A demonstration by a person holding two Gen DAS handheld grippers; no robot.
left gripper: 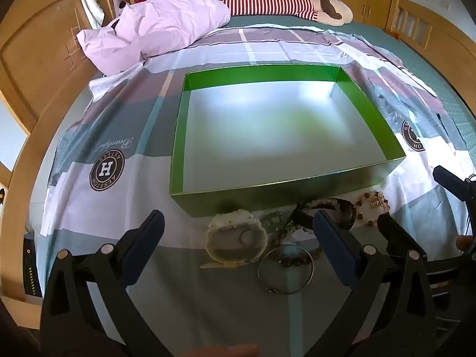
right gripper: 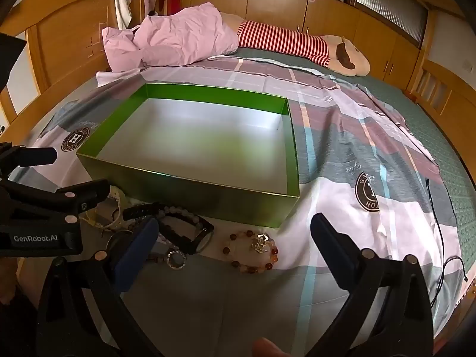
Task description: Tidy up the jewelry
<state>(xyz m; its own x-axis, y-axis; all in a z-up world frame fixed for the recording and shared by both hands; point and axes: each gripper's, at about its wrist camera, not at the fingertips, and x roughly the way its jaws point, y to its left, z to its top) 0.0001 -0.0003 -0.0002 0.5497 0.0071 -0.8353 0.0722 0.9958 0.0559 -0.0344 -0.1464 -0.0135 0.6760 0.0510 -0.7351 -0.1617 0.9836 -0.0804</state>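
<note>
An open green box (left gripper: 267,199) with a pale empty floor lies on the bedsheet; it also shows in the right wrist view (right gripper: 190,192). Jewelry lies in front of its near wall: a pale watch (left gripper: 236,238), a silver bangle (left gripper: 285,269), a black bracelet (right gripper: 190,232), a small round ring piece (right gripper: 176,259) and an amber bead bracelet (right gripper: 251,253). My left gripper (left gripper: 238,226) is open, low over the watch. My right gripper (right gripper: 233,229) is open, just above the bead bracelet. Both are empty.
A patterned sheet (left gripper: 89,208) covers the bed. A pink quilt (left gripper: 154,26) and a striped plush toy (left gripper: 267,1) lie at the far end. A wooden headboard (left gripper: 35,68) stands left. A thin black cord (right gripper: 440,229) lies at the right.
</note>
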